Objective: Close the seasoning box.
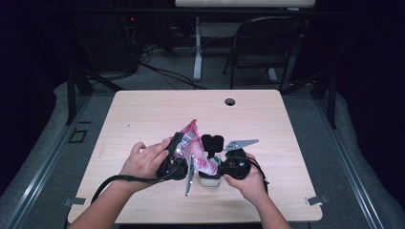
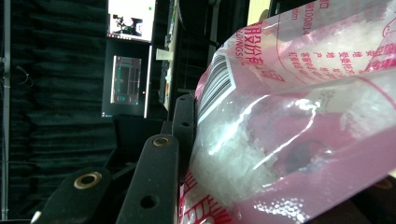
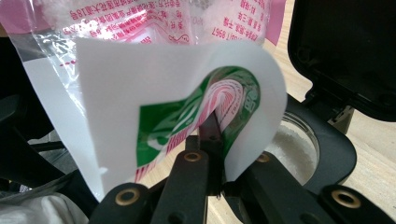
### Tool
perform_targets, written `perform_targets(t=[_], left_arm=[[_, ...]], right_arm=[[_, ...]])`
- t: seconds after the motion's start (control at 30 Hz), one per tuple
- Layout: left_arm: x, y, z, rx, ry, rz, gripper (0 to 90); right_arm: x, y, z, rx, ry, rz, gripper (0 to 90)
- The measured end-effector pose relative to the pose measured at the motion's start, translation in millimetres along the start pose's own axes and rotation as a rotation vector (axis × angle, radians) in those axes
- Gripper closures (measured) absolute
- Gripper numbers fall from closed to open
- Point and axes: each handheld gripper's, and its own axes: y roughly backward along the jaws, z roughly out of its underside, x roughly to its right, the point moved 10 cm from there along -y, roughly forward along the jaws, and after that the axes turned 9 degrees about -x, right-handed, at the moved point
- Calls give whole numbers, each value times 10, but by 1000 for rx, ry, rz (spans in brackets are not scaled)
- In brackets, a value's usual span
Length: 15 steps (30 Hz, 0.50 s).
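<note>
The soft, slippery bag (image 2: 299,116) of loose white crystals, tilted over the jar (image 3: 299,144), sits pinched between both closed grippers, left gripper (image 1: 177,149) at its side, right gripper (image 3: 210,154) clamping its folded lower corner, likeliest to sag or slip.

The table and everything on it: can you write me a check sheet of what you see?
Surface: wooden table, round hole near the far edge.
Job's things: pink bag of white crystals, tilted over a jar with a black flip lid open; crystals already inside.
Clutter: nothing seen.
Tongs: left tongs clamp the bag's side; right tongs pinch its folded edge.
Cables: black cable trailing from the left tongs.
Surroundings: folding chair and table leg behind, dark room.
</note>
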Motion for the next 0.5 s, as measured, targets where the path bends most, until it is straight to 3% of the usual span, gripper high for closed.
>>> perform_targets(t=[0.5], left_arm=[[-1, 0, 42, -11, 5, 1, 739]], right_arm=[[2, 15, -20, 14, -2, 5, 897]])
